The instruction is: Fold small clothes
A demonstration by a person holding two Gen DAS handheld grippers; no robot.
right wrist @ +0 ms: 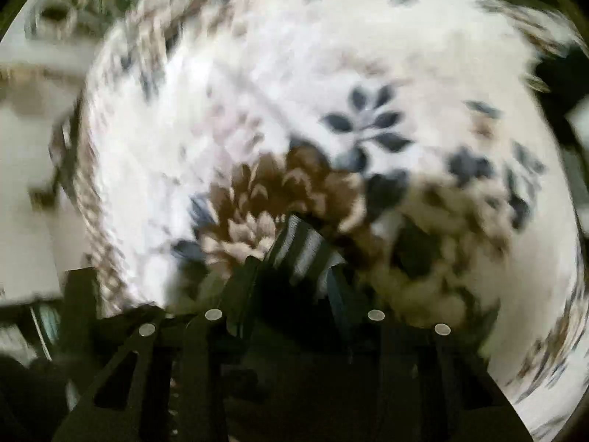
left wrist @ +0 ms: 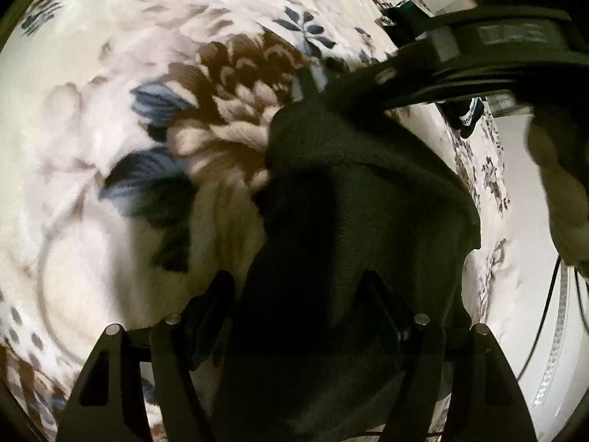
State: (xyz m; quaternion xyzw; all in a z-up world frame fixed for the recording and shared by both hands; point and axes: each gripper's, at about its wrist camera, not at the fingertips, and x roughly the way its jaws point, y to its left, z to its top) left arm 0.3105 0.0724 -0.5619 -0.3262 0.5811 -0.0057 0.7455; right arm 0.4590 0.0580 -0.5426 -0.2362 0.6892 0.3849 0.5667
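Observation:
A dark sock (left wrist: 353, 199) hangs stretched between both grippers above a floral blanket (left wrist: 110, 92). My left gripper (left wrist: 298, 294) is shut on one end of the sock, whose fabric fills the space between its fingers. The right gripper shows in the left wrist view (left wrist: 316, 84) at the upper right, gripping the sock's far end. In the blurred right wrist view my right gripper (right wrist: 291, 272) is shut on the sock's striped grey cuff (right wrist: 305, 250).
The white blanket with brown and blue flowers (right wrist: 294, 110) covers the whole surface. Another dark sock with white lettering (left wrist: 469, 116) lies at the blanket's right edge. Cables (left wrist: 552, 294) and a pale floor are beyond that edge.

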